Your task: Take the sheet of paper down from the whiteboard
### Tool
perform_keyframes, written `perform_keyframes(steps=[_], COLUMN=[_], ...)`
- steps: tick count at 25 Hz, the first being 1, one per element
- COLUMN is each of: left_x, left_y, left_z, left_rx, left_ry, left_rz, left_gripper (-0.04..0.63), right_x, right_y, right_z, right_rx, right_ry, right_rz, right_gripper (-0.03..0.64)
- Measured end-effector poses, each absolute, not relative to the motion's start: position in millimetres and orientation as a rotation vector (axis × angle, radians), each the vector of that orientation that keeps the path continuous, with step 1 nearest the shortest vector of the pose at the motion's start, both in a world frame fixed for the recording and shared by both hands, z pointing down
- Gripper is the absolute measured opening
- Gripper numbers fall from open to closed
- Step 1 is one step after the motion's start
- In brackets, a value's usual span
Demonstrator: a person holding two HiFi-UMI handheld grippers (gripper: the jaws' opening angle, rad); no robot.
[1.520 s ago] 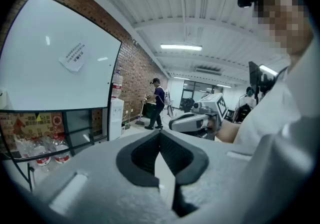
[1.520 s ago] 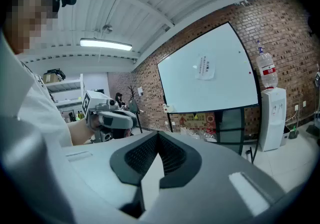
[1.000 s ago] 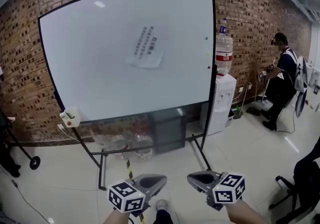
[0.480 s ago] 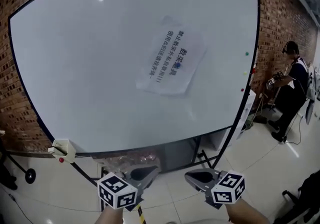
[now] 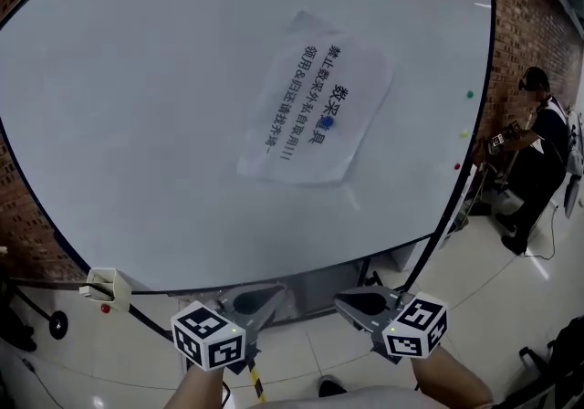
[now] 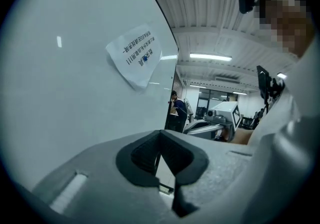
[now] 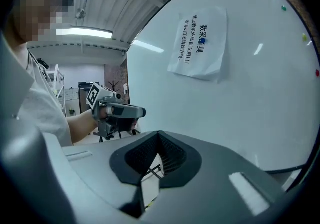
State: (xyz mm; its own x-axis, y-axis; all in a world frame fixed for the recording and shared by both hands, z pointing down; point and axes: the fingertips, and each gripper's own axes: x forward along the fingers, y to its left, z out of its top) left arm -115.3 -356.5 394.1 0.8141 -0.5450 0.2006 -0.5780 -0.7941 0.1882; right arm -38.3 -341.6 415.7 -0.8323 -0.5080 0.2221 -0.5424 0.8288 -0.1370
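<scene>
Paper [image 5: 315, 110] hangs tilted on whiteboard [image 5: 137, 124], upper centre-right, pinned by a blue magnet [image 5: 327, 123]. It is well apart from both claws, w/ nothing between them and it. L gripper [image 5: 265, 298] and R gripper [image 5: 351, 302] sit low below the board's bottom edge, both w/ jaws closed tight and holding nothing. Green [image 5: 470, 95], yellow [image 5: 464, 134] and red [image 5: 456, 166] magnets dot the board's right edge. Small tray [image 5: 108, 286] at bottom left. Person [image 5: 538, 152] stands far right by brick wall [image 5: 525, 24]. Paper carries Chinese print turned sideways; biggest line starts "数采".

Whiteboard [image 5: 137, 124] top edge cropped in head view.
</scene>
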Motion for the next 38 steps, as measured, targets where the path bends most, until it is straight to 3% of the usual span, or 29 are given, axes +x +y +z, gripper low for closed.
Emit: perform_keyframes(steps=[6,11,16,29,31,33,35,38], left_x=[-121.2,-141.8,-162.6,-160.3,-159.7,-159.3,-158.4,-157.5], left_y=[-409.2,-458.0,-484.7,-508.4,-509.2,-508.7,-507.6,-506.5], left_z=[344.6,292.8,257.3,239.9,238.0,235.9,235.7,236.0], left_rx=[2.824,2.874,2.818,2.795,2.789,2.787,2.790,2.787], left_ry=[-0.983,-1.206,-1.352,-1.346,-1.347,-1.345,-1.338,-1.331], left_rz=[0.182,0.115,-0.032,-0.132,-0.149,-0.164,-0.167,-0.160], left_gripper=[0.025,0.181,0.200,0.188,0.142,0.056,0.004,0.003], right_x=[-33.4,-35.3,-37.1,-29.1,-26.2,-24.7,-24.3,-24.8], right_y=[-403.2,-437.2,-456.0,-476.2,-480.0,-484.7,-489.9,-498.0], right_z=[373.0,354.0,344.5,298.0,284.8,268.9,249.1,218.0], right_rx=[0.805,0.747,0.696,0.727,0.769,0.824,0.897,1.034], right_ry=[-2.904,-2.946,-2.967,-3.000,-2.989,-2.965,-2.923,-2.802], right_rz=[0.149,0.076,0.046,-0.160,-0.241,-0.352,-0.496,-0.748], right_gripper=[0.000,0.000,0.000,0.000,0.000,0.002,0.035,0.048])
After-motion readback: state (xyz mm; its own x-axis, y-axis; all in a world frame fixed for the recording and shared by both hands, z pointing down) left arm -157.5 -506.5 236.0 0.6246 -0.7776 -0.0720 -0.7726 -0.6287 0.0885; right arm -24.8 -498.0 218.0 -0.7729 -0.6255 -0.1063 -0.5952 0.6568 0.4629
